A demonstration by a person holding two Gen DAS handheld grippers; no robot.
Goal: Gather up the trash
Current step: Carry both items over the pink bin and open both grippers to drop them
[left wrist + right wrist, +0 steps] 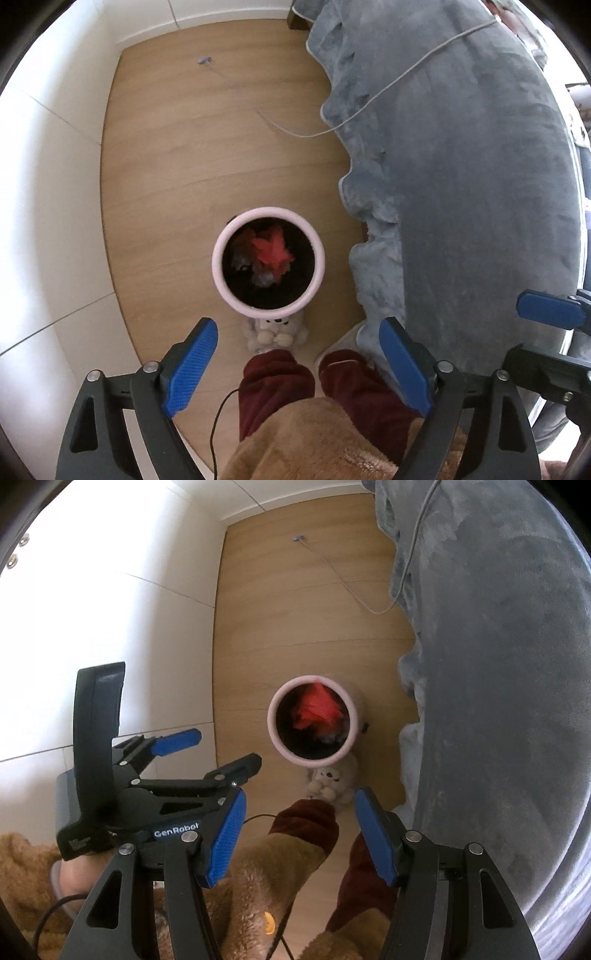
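**Bin part-filled, both tools empty**

Far left: white wall panels (55, 184), then wood floor (177, 166) running down the middle of the room. On the floor, w/ nothing around it, sits the pink-rimmed bin (268, 257); red crumpled trash (271, 249) and some grey bits lie inside, so part of the job looks done. Just below the bin, touching its base, a small plush toy (275, 332), next to the person's dark-red slippers (277, 380).

Left tool (297, 369) is spread wide, nothing between the blue pads, hovering above the bin & feet. Right tool (297, 838) also wide and empty; the left tool shows beside it in the right-wrist view.

What's left: a small purplish scrap (204, 60) far up the floor near the wall may be trash, too small to tell. A thin grey cable (369, 103) runs from the floor onto the grey blanket (461, 184) filling the right side.
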